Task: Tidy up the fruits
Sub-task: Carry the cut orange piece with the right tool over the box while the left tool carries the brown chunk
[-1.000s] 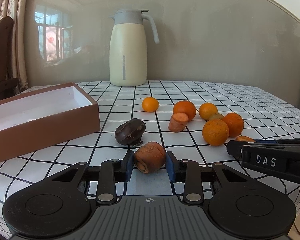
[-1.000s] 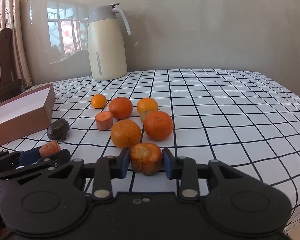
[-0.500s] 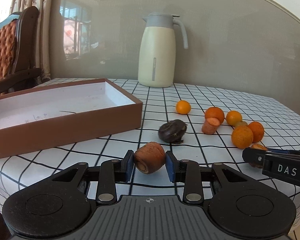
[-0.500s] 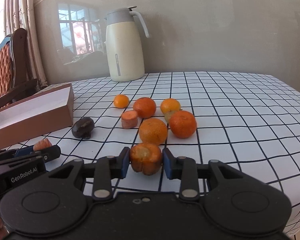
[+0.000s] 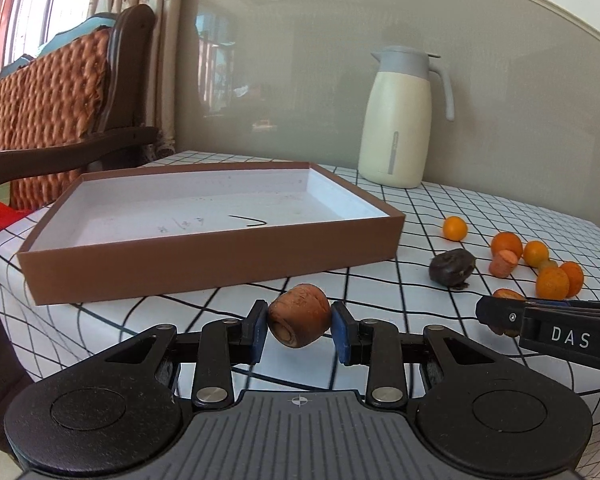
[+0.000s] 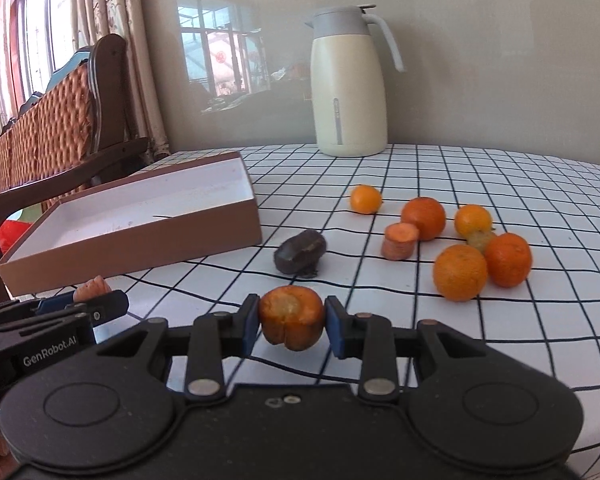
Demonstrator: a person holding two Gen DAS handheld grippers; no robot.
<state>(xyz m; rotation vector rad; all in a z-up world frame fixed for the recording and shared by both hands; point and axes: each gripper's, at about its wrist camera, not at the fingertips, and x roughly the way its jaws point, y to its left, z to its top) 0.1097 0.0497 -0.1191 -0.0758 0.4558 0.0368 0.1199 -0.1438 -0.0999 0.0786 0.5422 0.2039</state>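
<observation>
A: State of the left gripper?

B: I have it pinching a brownish carrot stub between both blue pads. The stub is clear of the checked tablecloth, just in front of the near wall of the brown box.

A: And the right gripper?

B: I have it pinching an orange carrot piece, cut face towards the camera, also off the cloth. The pads press on both sides.

A: Box contents?

B: White floor, a few pen marks, no produce inside. It sits on the left part of the table.

A: Location of the remaining items?

B: On the cloth to the right of the box: a dark wrinkled fruit nearest the box, then a carrot slice standing on its cut end. One small orange lies farther back. Four more oranges cluster at the right, two of them touching.

A: Other objects?

B: A cream thermos jug stands upright at the far edge. A wooden chair is beyond the table, left.
</observation>
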